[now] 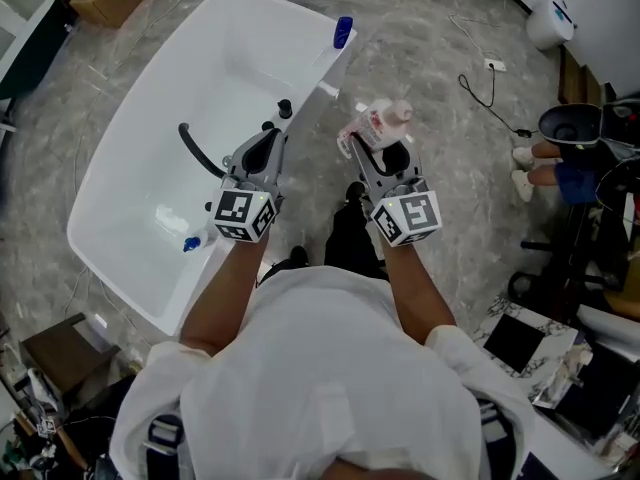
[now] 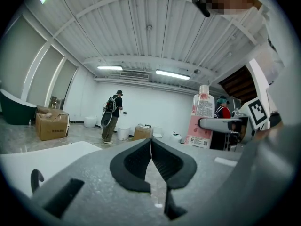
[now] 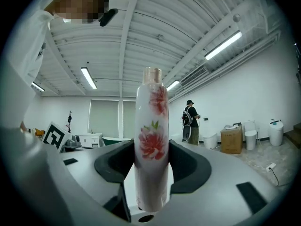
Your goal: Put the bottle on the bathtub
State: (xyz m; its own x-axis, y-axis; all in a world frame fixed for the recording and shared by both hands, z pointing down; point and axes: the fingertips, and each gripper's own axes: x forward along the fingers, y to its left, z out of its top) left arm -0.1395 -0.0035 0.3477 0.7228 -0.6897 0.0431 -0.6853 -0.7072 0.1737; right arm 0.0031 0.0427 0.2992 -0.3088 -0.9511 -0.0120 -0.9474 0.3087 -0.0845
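A white bottle with red flowers and a pink cap (image 3: 151,149) stands upright between the jaws of my right gripper (image 3: 151,166), which is shut on it. In the head view the same bottle (image 1: 376,124) juts out of the right gripper (image 1: 372,148), held above the floor just right of the white bathtub (image 1: 140,158). My left gripper (image 1: 262,150) hovers over the tub's near rim; its black pads (image 2: 136,164) meet with nothing between them. The left gripper view shows the bottle (image 2: 201,119) off to the right.
A blue bottle (image 1: 342,32) stands on the tub's far corner, a black hose (image 1: 198,152) and a small blue item (image 1: 191,244) lie by its rim. A person (image 2: 112,116) stands far off near boxes. A seated person's legs (image 1: 548,168) and cables are at right.
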